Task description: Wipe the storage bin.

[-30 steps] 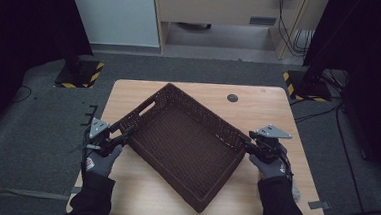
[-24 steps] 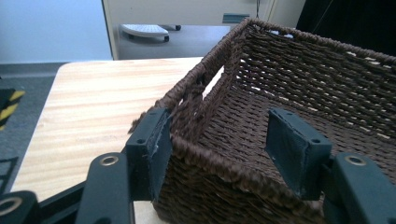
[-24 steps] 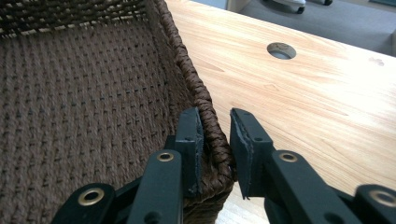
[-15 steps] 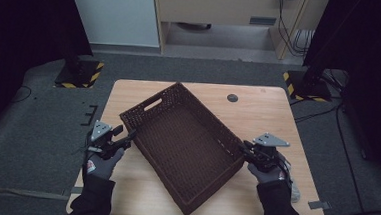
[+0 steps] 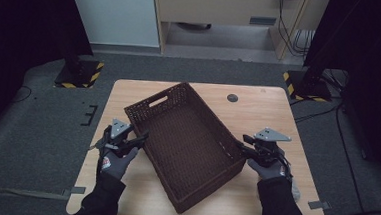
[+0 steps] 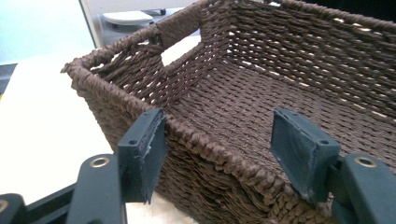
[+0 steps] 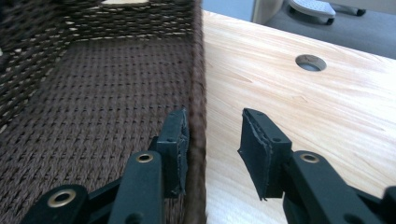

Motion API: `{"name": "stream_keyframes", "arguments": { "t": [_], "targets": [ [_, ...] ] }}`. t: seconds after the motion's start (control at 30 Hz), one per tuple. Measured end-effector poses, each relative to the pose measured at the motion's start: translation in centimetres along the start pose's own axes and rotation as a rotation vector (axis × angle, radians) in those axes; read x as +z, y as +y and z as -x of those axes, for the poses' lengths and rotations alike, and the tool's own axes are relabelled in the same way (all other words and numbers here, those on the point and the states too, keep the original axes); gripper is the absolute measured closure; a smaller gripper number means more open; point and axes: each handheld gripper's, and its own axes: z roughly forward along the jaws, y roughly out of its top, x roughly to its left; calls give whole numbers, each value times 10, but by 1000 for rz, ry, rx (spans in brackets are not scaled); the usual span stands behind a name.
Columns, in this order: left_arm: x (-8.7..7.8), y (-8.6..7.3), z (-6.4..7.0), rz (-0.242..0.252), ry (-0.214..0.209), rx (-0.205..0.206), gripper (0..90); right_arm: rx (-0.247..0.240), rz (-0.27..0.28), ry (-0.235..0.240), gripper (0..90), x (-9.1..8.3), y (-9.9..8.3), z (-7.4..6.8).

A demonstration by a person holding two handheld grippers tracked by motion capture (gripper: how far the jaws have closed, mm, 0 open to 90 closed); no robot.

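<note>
From the high view, the brown woven basket (image 5: 188, 145) lies turned at an angle on the wooden table (image 5: 273, 107), between the left gripper (image 5: 141, 137) and the right gripper (image 5: 244, 143). The left gripper view shows its jaws spread wide across the basket's rim. The right gripper view shows its jaws apart around the wall, one inside and one outside, not pressing it.

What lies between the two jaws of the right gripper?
In the right gripper view, the right gripper straddles the basket wall: one jaw inside, one outside, jaws open.

Left gripper (image 5: 139, 139) fingers spread wide; right gripper (image 5: 244, 141) fingers parted; both forearms low, gloved.
</note>
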Motion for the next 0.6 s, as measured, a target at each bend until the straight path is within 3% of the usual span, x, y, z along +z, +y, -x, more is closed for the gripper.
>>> {"name": "stream_keyframes", "arguments": {
  "t": [0.07,0.27,0.37,0.47,0.53,0.6],
  "targets": [
    [8,4,-3,-5,-8,-23,347,-5,4,5,609,2,0,1],
    [32,17,-5,-25,-9,-16,354,9,-13,41,710,4,0,0],
    [32,18,-5,-38,-1,6,374,-3,-30,50,740,3,0,-4],
    [28,15,-7,-25,-27,-27,394,-31,-61,35,737,3,-4,-10],
    [25,14,-8,-20,-38,-40,400,-22,-58,36,741,3,-6,-10],
    [19,14,-7,-13,-30,-25,396,-14,-56,40,738,2,-8,-11]
  ]
}}
